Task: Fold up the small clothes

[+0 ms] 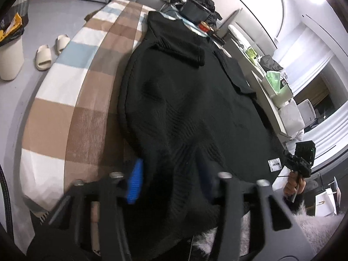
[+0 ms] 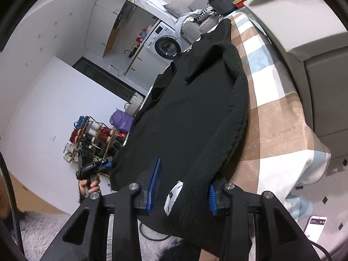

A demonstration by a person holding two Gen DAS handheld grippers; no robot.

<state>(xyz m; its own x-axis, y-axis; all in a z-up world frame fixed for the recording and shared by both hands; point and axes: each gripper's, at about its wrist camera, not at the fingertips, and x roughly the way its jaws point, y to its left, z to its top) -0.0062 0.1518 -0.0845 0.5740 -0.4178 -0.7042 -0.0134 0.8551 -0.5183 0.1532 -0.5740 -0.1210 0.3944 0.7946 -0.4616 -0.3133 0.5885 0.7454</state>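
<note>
A black knitted sweater (image 1: 184, 100) lies spread flat on a bed with a brown, white and blue checked blanket (image 1: 71, 100). Its sleeves are folded in over the body, and its near hem hangs over the bed's edge. My left gripper (image 1: 169, 174) stands open, with the hem draped loosely between its blue pads (image 1: 134, 180). My right gripper (image 2: 182, 187) is open too, around the hem corner that carries a white label (image 2: 173, 198). Each view shows the other gripper in a hand: the right gripper (image 1: 300, 161) and the left gripper (image 2: 95, 167).
Pale slippers (image 1: 50, 52) sit on the floor left of the bed. A cluttered shelf (image 1: 271, 82) runs along its far side. A washing machine (image 2: 166, 43), a rack of thread spools (image 2: 93, 137), a phone (image 2: 315, 226) and a fluffy rug (image 2: 43, 228) are nearby.
</note>
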